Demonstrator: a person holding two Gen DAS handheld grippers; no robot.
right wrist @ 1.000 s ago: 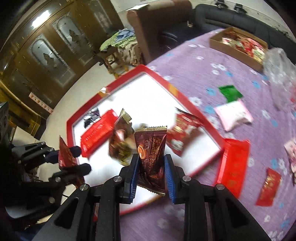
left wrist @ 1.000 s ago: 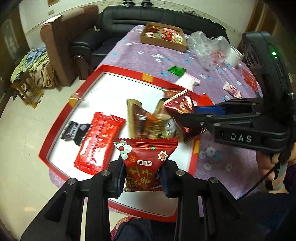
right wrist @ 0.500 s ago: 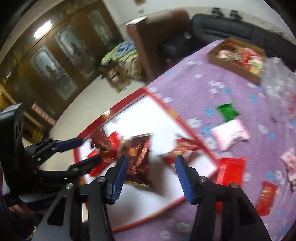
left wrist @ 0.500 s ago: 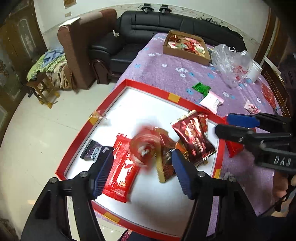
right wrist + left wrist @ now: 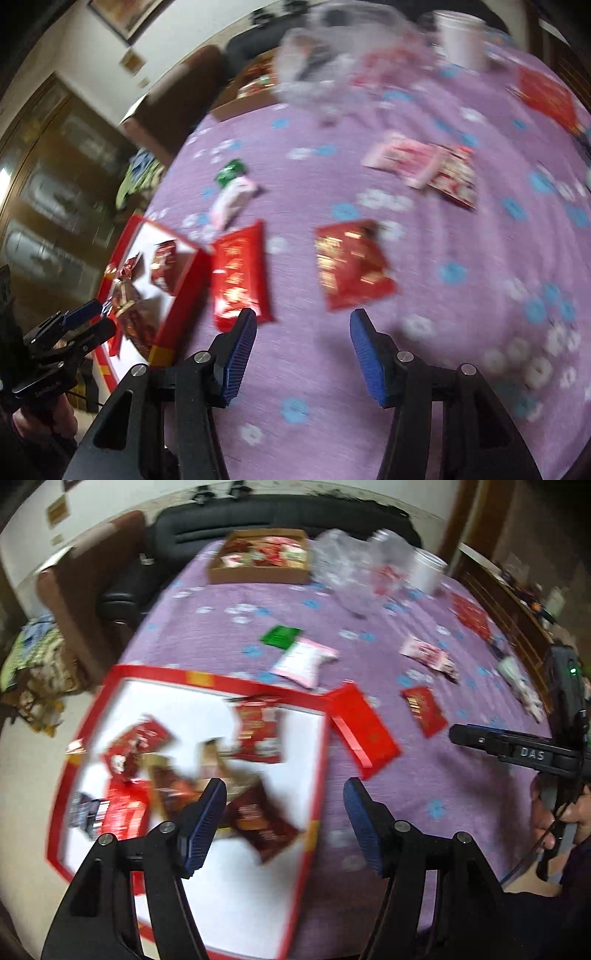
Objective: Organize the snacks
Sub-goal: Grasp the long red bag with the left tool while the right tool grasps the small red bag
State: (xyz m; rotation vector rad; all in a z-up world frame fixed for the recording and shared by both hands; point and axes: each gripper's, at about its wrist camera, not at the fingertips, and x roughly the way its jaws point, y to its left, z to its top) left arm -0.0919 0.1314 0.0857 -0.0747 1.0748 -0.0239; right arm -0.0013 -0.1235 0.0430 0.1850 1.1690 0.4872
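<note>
A red-rimmed white tray [image 5: 319,746] holds several snack packets, among them a dark brown one [image 5: 264,823] and a red one [image 5: 256,729]. My left gripper [image 5: 282,805] is open and empty above the tray's right edge. My right gripper [image 5: 301,332] is open and empty above the purple tablecloth, just short of a long red packet [image 5: 238,273] and a red-and-gold packet [image 5: 351,264]. The tray also shows at the left of the right wrist view [image 5: 184,284]. Both views are motion-blurred.
Loose on the cloth lie a pink packet [image 5: 304,659], a green packet [image 5: 280,637], pink-and-red packets [image 5: 424,166] and a red packet [image 5: 423,709]. A cardboard box of snacks [image 5: 258,557], a clear plastic bag [image 5: 360,568] and a white cup [image 5: 426,570] stand at the far end.
Both grippers opened and dropped their packets into the tray. Both have since swung right, the right one out over the loose packets on the cloth.
</note>
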